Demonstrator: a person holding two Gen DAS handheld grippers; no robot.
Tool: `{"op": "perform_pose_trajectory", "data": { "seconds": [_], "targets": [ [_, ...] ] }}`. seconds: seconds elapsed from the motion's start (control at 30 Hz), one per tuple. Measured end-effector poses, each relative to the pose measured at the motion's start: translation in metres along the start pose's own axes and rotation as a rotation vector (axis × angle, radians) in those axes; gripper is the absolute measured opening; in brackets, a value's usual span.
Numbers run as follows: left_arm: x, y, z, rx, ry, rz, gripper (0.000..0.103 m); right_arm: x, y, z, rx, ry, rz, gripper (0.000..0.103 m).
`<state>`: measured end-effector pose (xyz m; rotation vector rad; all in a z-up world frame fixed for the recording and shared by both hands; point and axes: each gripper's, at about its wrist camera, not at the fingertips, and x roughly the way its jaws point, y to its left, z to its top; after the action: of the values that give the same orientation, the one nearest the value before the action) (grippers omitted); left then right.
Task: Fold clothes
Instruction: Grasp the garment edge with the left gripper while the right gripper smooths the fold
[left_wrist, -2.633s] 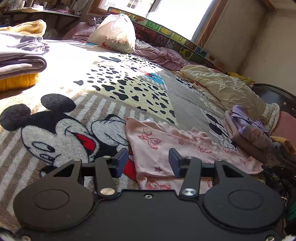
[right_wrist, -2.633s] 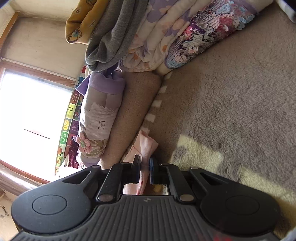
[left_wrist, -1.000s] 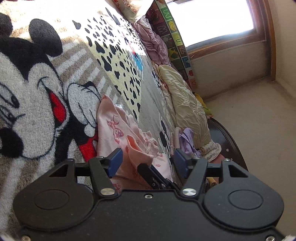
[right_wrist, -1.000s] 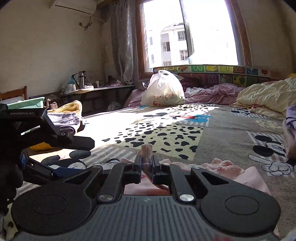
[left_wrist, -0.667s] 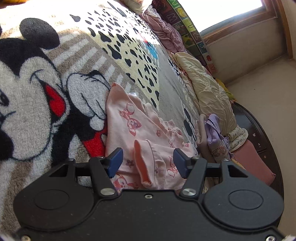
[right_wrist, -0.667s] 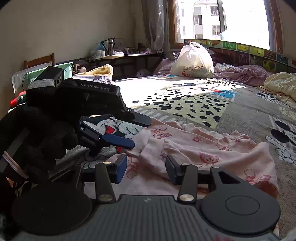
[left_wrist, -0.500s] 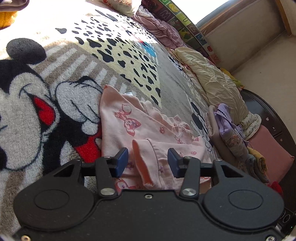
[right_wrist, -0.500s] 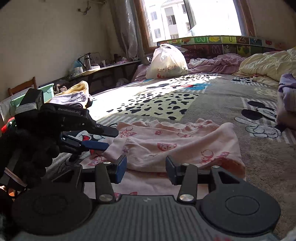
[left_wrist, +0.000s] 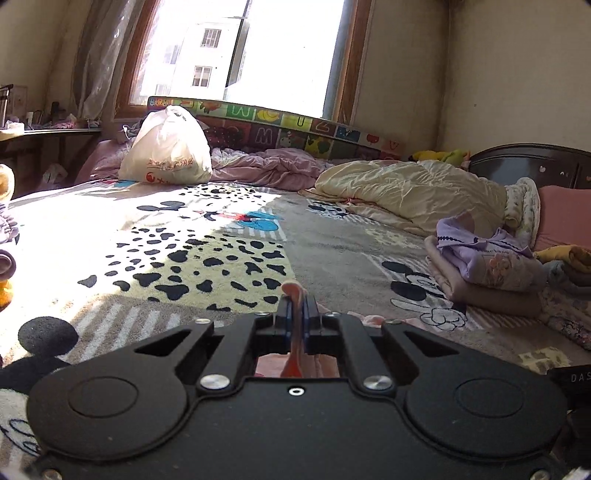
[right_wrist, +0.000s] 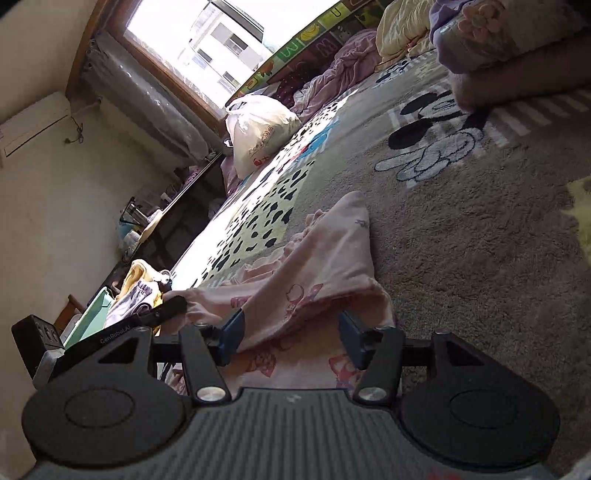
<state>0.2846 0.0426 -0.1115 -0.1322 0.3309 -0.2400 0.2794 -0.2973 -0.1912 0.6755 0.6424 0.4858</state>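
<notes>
Left gripper (left_wrist: 295, 308), open a second ago, had clenched the pink garment (right_wrist: 314, 284); right gripper (right_wrist: 288, 334) was opening, apparently released; bare blanket (right_wrist: 480, 236) alongside.

I see a bright window (left_wrist: 255, 55) with a wooden frame pouring sun across the cartoon blanket (left_wrist: 207, 251). Cream walls (left_wrist: 513, 74) surround me; a dark headboard (left_wrist: 532, 166) stands at the right.

Left wrist view: sitting low over the bed (left_wrist: 332, 243), facing the window (left_wrist: 240, 55) | Right wrist view: rolling sideways, close above the bed | Both sharing the window, white bag (left_wrist: 166, 151), pink garment (right_wrist: 314, 280)
</notes>
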Motion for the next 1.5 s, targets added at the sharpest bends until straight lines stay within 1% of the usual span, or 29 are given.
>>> {"op": "perform_pose_trajectory", "data": {
  "seconds": [0.03, 0.07, 0.13, 0.17, 0.2, 0.23, 0.37, 0.4, 0.5, 0.6, 0.63, 0.73, 0.8, 0.93, 1.0, 1.07, 1.1, 1.17, 1.2, 1.27, 1.3, 1.37, 1.43, 1.5],
  "targets": [
    [0.000, 0.004, 0.000, -0.007, 0.013, 0.006, 0.003, 0.004, 0.001, 0.000, -0.006, 0.005, -0.012, 0.057],
    [0.005, 0.010, -0.005, -0.033, 0.068, 0.005, 0.003, 0.006, 0.000, -0.001, -0.003, 0.008, -0.018, 0.057],
    [0.023, 0.019, -0.018, -0.098, 0.239, 0.006, 0.003, 0.009, -0.004, -0.001, 0.018, 0.002, -0.016, 0.057],
    [0.029, 0.019, -0.023, -0.106, 0.286, 0.023, 0.003, 0.009, -0.006, -0.001, 0.028, -0.002, -0.014, 0.057],
    [0.032, 0.018, -0.025, -0.102, 0.299, 0.037, 0.003, 0.009, -0.007, -0.001, 0.033, -0.006, -0.014, 0.057],
    [0.032, 0.018, -0.025, -0.108, 0.299, 0.039, 0.003, 0.009, -0.007, -0.001, 0.035, -0.010, -0.018, 0.057],
    [0.022, 0.021, -0.014, -0.187, 0.227, -0.059, 0.003, 0.004, -0.012, 0.003, 0.053, -0.052, -0.044, 0.056],
    [0.022, 0.021, -0.014, -0.197, 0.227, -0.072, 0.003, 0.003, -0.014, 0.003, 0.062, -0.063, -0.046, 0.055],
    [0.026, 0.024, -0.019, -0.224, 0.267, -0.064, 0.003, 0.005, -0.019, 0.003, 0.090, -0.076, -0.050, 0.052],
    [0.023, 0.025, -0.017, -0.258, 0.252, -0.121, 0.003, 0.004, -0.022, 0.002, 0.107, -0.095, -0.058, 0.049],
    [0.023, 0.024, -0.016, -0.258, 0.250, -0.129, 0.003, 0.004, -0.024, 0.002, 0.121, -0.101, -0.053, 0.048],
    [0.024, 0.022, -0.018, -0.254, 0.257, -0.126, 0.003, 0.002, -0.033, 0.004, 0.205, -0.111, 0.013, 0.050],
    [0.025, 0.021, -0.019, -0.255, 0.257, -0.127, 0.003, 0.005, -0.033, 0.006, 0.241, -0.098, 0.063, 0.058],
    [0.023, 0.020, -0.018, -0.256, 0.242, -0.139, 0.003, 0.021, -0.024, 0.006, 0.251, -0.047, 0.083, 0.059],
    [0.024, 0.022, -0.019, -0.260, 0.240, -0.136, 0.003, 0.026, -0.021, 0.009, 0.242, -0.071, 0.051, 0.058],
    [0.024, 0.023, -0.018, -0.267, 0.234, -0.138, 0.003, 0.022, -0.024, 0.009, 0.275, -0.140, 0.031, 0.057],
    [0.025, 0.024, -0.018, -0.269, 0.234, -0.136, 0.003, 0.018, -0.029, 0.008, 0.311, -0.182, 0.040, 0.056],
    [0.028, 0.024, -0.020, -0.266, 0.248, -0.125, 0.003, 0.012, -0.039, 0.005, 0.369, -0.238, 0.034, 0.054],
    [0.029, 0.025, -0.021, -0.263, 0.259, -0.117, 0.003, 0.011, -0.042, 0.004, 0.387, -0.244, 0.032, 0.051],
    [0.030, 0.025, -0.022, -0.261, 0.268, -0.104, 0.003, 0.013, -0.040, 0.004, 0.368, -0.218, 0.032, 0.052],
    [0.029, 0.026, -0.022, -0.265, 0.255, -0.101, 0.003, 0.015, -0.038, 0.004, 0.358, -0.205, 0.032, 0.056],
    [0.026, 0.028, -0.020, -0.273, 0.229, -0.095, 0.003, 0.019, -0.029, 0.004, 0.300, -0.167, 0.023, 0.063],
    [0.022, 0.032, -0.018, -0.289, 0.198, -0.097, 0.003, 0.023, -0.019, 0.003, 0.241, -0.129, 0.014, 0.063],
    [0.020, 0.035, -0.017, -0.300, 0.180, -0.107, 0.003, 0.022, -0.005, 0.001, 0.139, -0.094, -0.040, 0.062]
  ]
}}
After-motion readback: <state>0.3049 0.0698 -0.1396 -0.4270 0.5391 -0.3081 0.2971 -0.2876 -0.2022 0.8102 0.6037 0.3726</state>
